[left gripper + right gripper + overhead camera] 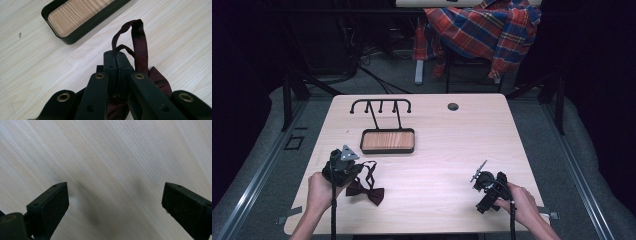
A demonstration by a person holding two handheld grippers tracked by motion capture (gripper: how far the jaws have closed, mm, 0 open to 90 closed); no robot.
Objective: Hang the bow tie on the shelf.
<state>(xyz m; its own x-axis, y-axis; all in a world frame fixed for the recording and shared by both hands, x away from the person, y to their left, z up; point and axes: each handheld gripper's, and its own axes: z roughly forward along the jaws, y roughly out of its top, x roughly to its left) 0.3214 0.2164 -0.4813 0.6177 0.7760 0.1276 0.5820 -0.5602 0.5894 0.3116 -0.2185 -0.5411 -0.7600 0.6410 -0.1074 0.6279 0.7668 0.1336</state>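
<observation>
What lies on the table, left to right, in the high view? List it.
left gripper → dark red bow tie → black tray with hook rack → table hole → right gripper

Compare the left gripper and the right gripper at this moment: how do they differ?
The left gripper has its jaws shut on the dark red bow tie's strap; the right gripper stands wide open with nothing between its jaws, over bare table. Both are black and hand-held.
</observation>
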